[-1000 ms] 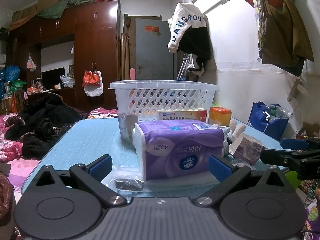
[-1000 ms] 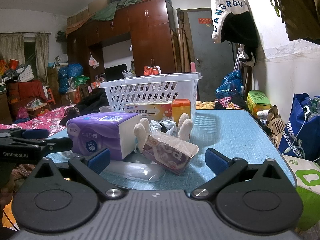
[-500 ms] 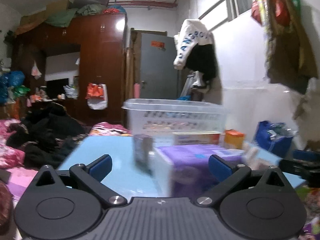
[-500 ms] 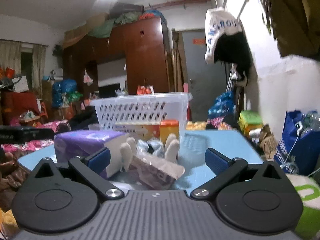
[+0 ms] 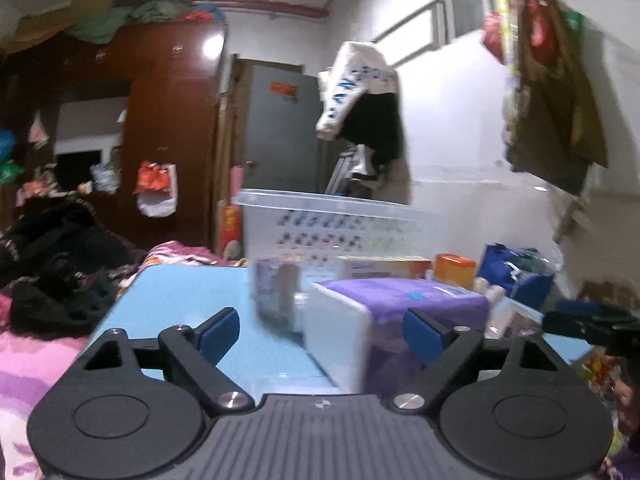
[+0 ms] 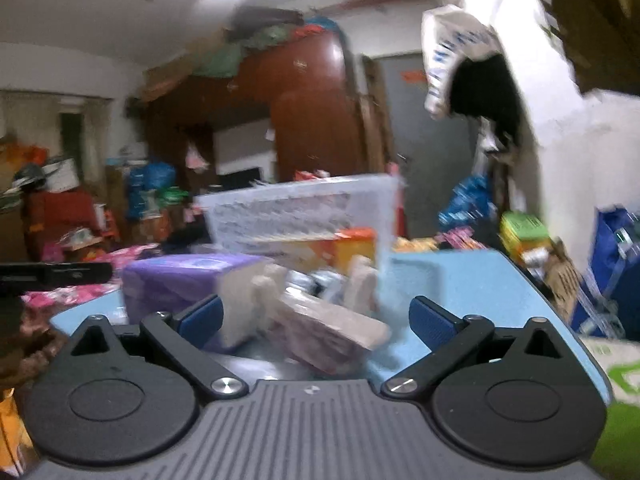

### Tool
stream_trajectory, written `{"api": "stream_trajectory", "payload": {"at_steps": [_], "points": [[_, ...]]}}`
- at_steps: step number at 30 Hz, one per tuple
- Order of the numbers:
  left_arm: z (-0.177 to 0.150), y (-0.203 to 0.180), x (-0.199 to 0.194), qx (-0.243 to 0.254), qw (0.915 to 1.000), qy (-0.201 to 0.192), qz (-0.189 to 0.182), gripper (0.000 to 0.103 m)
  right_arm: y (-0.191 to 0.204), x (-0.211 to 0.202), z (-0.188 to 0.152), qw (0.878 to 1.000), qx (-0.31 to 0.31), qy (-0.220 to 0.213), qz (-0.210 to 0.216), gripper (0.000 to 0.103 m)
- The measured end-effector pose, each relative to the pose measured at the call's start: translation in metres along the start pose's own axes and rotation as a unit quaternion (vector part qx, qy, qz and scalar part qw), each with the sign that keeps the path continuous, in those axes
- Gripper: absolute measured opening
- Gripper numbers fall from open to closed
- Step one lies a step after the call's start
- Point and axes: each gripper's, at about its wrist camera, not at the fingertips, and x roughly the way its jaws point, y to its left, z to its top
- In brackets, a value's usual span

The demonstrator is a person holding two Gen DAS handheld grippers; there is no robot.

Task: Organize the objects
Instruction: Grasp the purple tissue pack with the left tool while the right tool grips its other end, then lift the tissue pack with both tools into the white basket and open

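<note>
A purple tissue pack (image 5: 400,312) lies on the blue table (image 5: 180,292), close in front of my open left gripper (image 5: 320,330); it also shows in the right wrist view (image 6: 180,280). Behind it stands a white slotted basket (image 5: 340,228), a flat box (image 5: 380,266) and an orange container (image 5: 454,266). My open right gripper (image 6: 316,320) faces a brownish-purple packet (image 6: 332,328) and beige glove fingers (image 6: 360,284) on the table (image 6: 460,280). Both views are blurred.
A small patterned pack (image 5: 276,292) stands left of the tissue pack. Dark clothes (image 5: 52,264) lie on a bed at the left. A blue bag (image 5: 516,272) and a white wall are at the right. A wardrobe (image 5: 168,120) and grey door (image 5: 280,132) stand behind.
Both grippers have tilted upward and shifted, so the table objects sit lower in view. The left view swung left, putting the tissue pack toward its right finger. Both stayed open.
</note>
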Motion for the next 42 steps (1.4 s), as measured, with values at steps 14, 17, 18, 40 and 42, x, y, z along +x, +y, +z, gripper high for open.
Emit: {"api": "stream_trajectory", "payload": {"at_steps": [14,17,18,40,42], "points": [[-0.014,-0.010,0.018,0.046,0.9970,0.014,-0.061,0.081,0.043,0.050,0.001,0.993,-0.061,0.046,0.095,0.057],[-0.015,-0.009,0.024,0.045,0.9963,0.020,-0.070,0.074,0.037,0.054,0.000,0.991,-0.051,0.052,0.116,0.057],[-0.015,-0.008,0.026,0.043,0.9959,0.023,-0.076,0.072,0.037,0.054,0.000,0.990,-0.049,0.053,0.122,0.057],[0.031,-0.027,0.003,0.066,0.9927,-0.048,-0.089,0.057,0.042,0.029,0.044,0.987,-0.105,-0.034,0.119,0.052],[0.050,-0.030,0.005,0.071,0.9916,-0.061,-0.089,0.057,0.040,0.031,0.063,0.986,-0.111,-0.044,0.114,0.052]]}}
